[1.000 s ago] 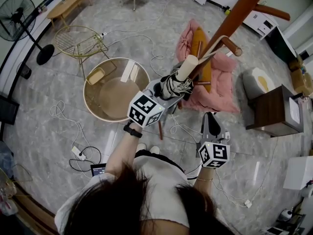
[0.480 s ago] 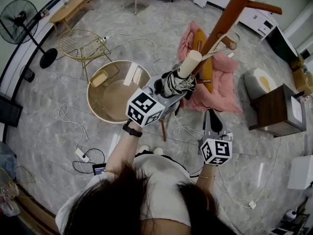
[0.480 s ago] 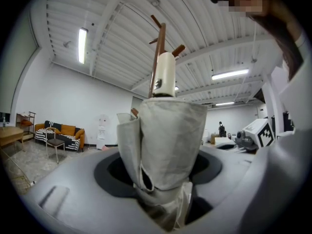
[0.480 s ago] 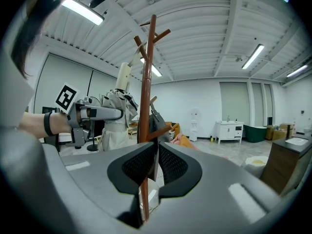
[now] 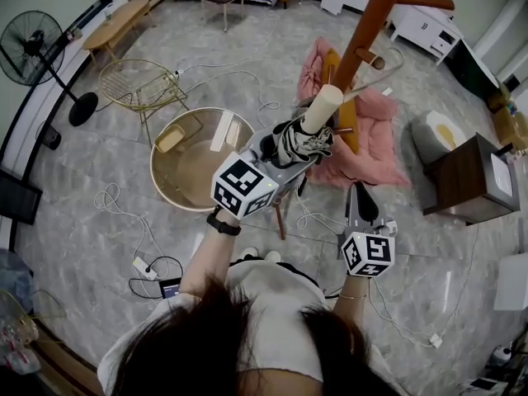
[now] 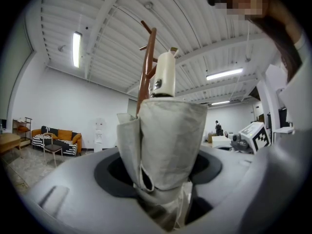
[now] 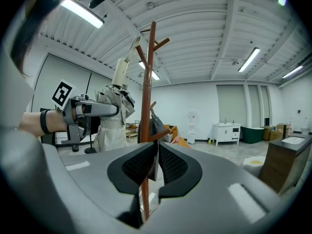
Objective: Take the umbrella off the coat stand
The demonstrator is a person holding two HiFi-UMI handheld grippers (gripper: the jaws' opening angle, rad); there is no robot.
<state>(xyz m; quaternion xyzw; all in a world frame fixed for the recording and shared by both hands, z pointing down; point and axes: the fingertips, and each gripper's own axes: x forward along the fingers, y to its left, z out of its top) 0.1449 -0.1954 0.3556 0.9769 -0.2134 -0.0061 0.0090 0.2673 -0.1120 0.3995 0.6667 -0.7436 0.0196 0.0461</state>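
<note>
My left gripper [image 5: 276, 157] is shut on a folded grey-beige umbrella [image 5: 301, 141] and holds it upright beside the brown coat stand [image 5: 370, 19]. The umbrella's cream handle [image 5: 321, 107] points up at the stand, and a thin strap [image 5: 363, 77] runs from it to a peg [image 5: 369, 56]. In the left gripper view the umbrella's fabric [image 6: 165, 145] fills the space between the jaws, with the handle [image 6: 164, 74] above it and the stand's pole [image 6: 146, 65] behind. My right gripper [image 5: 360, 200] hangs lower right of the umbrella, shut and holding nothing. Its own view shows the stand [image 7: 148, 101] straight ahead and the umbrella [image 7: 113, 112] at left.
A round gold-rimmed glass table [image 5: 161, 172] stands left of the stand, with a wire chair [image 5: 140, 85] and a floor fan [image 5: 35, 38] beyond it. Pink cloth [image 5: 375, 143] drapes over a seat behind the stand. A wooden cabinet [image 5: 466, 190] is at right. Cables [image 5: 124, 221] cross the floor.
My left gripper has lifted the umbrella a little, and its handle now sits closer to the peg. The right gripper has stayed where it was.
</note>
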